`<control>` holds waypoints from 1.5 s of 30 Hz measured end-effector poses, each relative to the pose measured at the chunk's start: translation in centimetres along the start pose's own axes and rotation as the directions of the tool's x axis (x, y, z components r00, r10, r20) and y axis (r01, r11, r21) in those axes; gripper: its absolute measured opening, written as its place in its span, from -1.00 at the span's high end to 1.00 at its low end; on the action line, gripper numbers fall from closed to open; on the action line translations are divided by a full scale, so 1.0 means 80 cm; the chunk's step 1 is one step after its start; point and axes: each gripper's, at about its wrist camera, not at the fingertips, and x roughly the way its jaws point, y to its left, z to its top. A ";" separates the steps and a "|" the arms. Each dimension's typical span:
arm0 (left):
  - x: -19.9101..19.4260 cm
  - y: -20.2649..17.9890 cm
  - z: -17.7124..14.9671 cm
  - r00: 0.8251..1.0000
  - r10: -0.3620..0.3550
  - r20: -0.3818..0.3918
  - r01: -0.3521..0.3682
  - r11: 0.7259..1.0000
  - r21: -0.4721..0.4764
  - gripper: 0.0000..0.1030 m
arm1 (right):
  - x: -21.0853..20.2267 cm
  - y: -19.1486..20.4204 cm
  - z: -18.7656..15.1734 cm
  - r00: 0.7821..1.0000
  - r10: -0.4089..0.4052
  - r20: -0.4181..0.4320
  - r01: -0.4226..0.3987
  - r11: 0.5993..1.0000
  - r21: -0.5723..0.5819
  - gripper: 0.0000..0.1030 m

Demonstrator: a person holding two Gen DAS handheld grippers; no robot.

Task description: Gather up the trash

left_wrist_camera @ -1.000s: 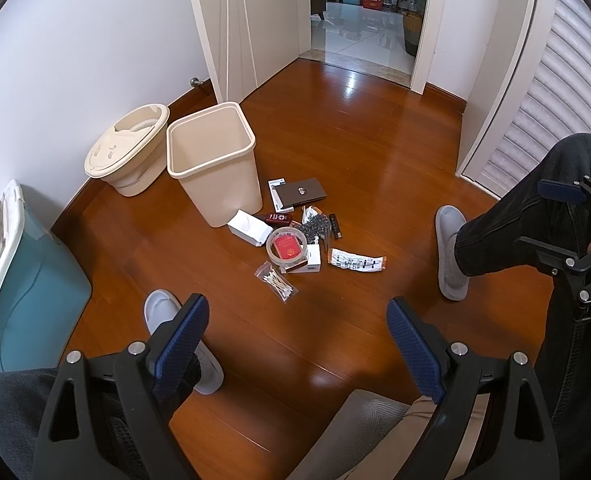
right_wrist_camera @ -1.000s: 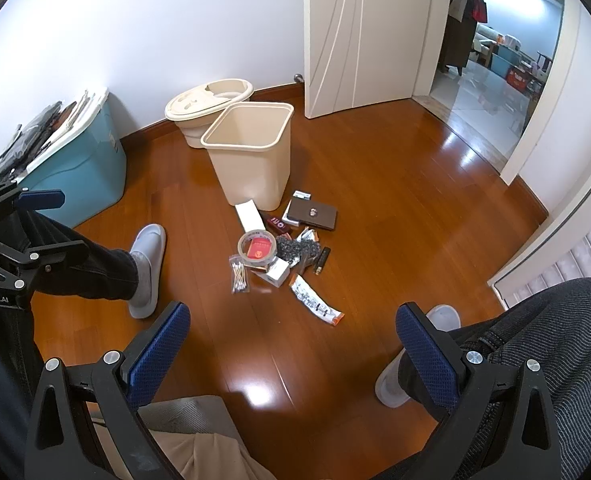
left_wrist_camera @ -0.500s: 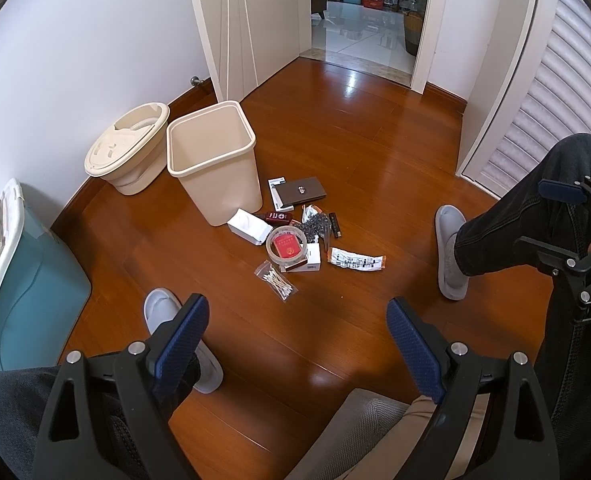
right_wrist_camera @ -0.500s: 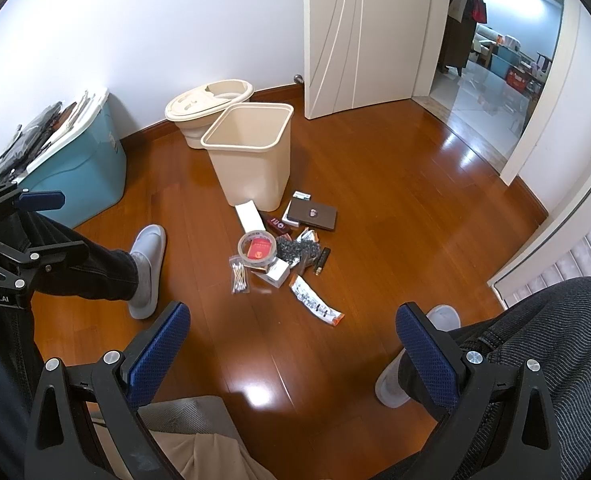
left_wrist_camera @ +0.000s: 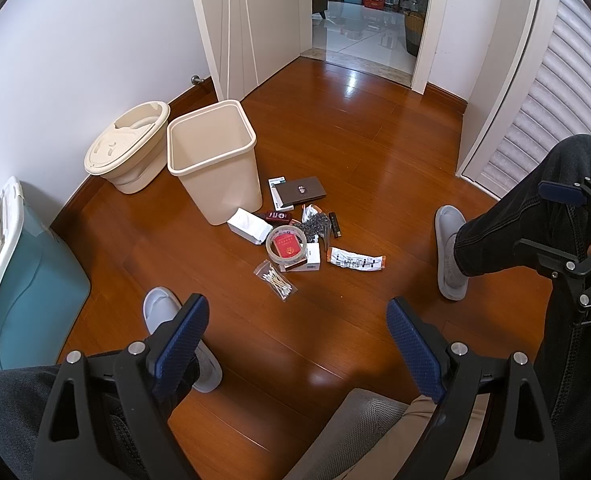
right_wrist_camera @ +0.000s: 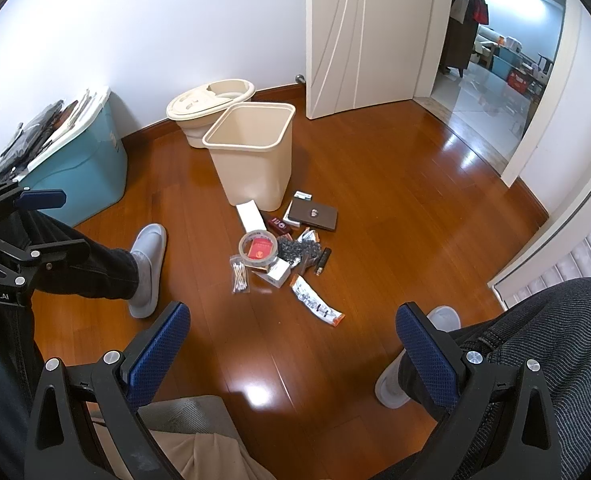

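Your floor: glossy varnished wood, glare patches. Bin: smooth matt beige plastic. Cotton-swab bag: clear shiny plastic. Tape roll: glossy. Your gripper pads: textured blue rubber. Trousers: ribbed dark cloth.

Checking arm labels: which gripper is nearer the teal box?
Left. The left gripper hangs just beside the box; the right gripper is beyond it, farther off.

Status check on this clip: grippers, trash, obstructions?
Left gripper and right gripper open, holding nothing. Trash pile on floor beside beige plastic bin. Nothing blocking.
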 end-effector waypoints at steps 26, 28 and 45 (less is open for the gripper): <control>0.001 0.001 0.000 1.000 -0.003 -0.004 0.003 1.000 -0.001 -0.76 | 0.001 0.004 -0.001 1.000 0.002 -0.001 -0.002 1.000 -0.003 -0.99; 0.002 0.001 0.000 1.000 -0.003 -0.004 0.003 1.000 -0.001 -0.76 | 0.001 0.004 -0.001 1.000 0.002 -0.001 -0.002 1.000 -0.003 -0.99; 0.112 0.047 0.058 0.984 -0.014 -0.180 -0.039 0.957 -0.288 -0.76 | 0.137 0.013 0.062 0.947 0.060 -0.314 -0.131 0.969 -0.209 -0.99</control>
